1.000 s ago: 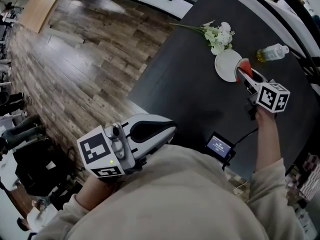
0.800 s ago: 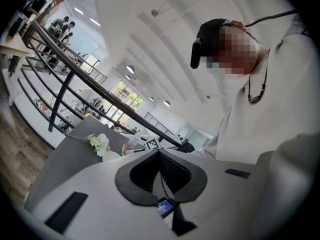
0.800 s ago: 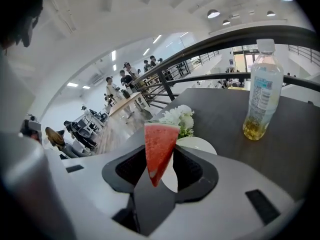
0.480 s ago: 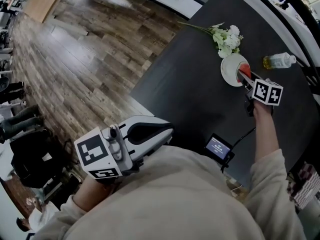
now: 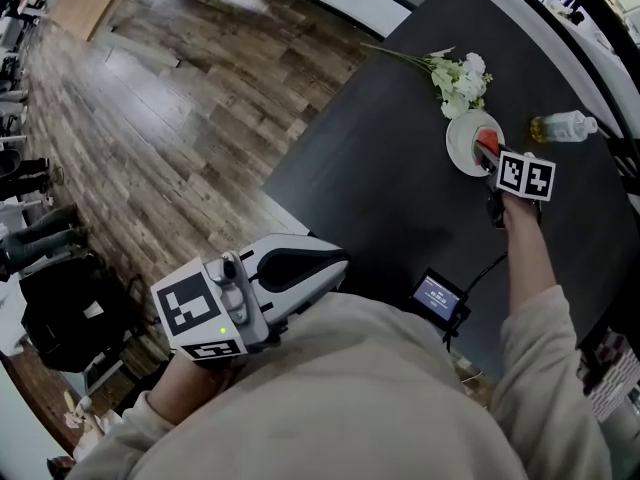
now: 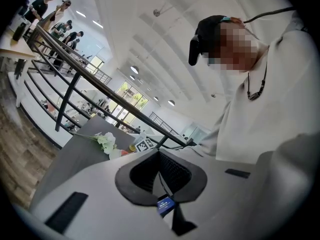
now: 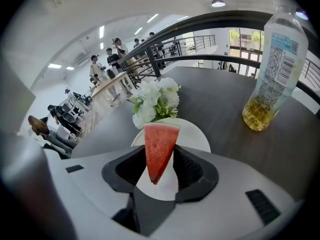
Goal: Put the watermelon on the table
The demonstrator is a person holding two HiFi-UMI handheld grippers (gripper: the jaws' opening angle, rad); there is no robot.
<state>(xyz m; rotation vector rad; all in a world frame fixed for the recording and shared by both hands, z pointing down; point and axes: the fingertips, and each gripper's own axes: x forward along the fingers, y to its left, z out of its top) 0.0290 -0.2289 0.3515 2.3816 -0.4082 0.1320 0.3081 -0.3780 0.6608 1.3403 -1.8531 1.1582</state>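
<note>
R arm (image 5: 525, 258) out, R claw (image 5: 486, 154) tipped down clamping watermelon (image 7: 159, 149); L claw (image 6: 159, 170) closed.

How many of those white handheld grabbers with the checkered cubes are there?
2. The left gripper is low, beside the person's body; the right gripper is over the round white plate, its jaws holding a red watermelon wedge.

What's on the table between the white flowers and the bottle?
Nothing. Only bare dark table lies between the flowers and the bottle, as the right gripper view shows.
</note>
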